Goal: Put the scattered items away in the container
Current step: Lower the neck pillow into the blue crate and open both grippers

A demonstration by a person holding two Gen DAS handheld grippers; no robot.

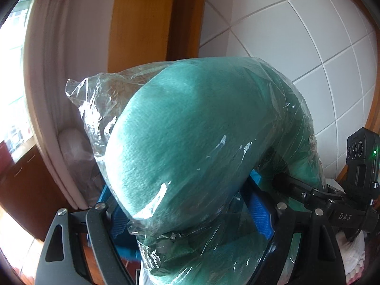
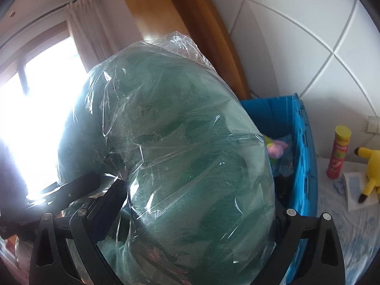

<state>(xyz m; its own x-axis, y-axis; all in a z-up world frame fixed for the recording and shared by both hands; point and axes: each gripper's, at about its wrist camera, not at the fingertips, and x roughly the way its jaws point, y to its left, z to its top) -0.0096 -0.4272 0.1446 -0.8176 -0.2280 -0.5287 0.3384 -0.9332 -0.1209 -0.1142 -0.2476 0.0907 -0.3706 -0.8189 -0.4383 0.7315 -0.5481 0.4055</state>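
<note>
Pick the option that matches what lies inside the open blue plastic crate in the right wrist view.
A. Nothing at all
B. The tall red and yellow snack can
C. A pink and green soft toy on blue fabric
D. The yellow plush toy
C: inside the blue plastic crate a pink and green soft toy lies on blue fabric, while the yellow plush toy and the tall red and yellow snack can sit outside it on the white surface.

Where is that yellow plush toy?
In the right wrist view, the yellow plush toy sits at the far right, beside the snack tube, right of the blue crate.
</note>
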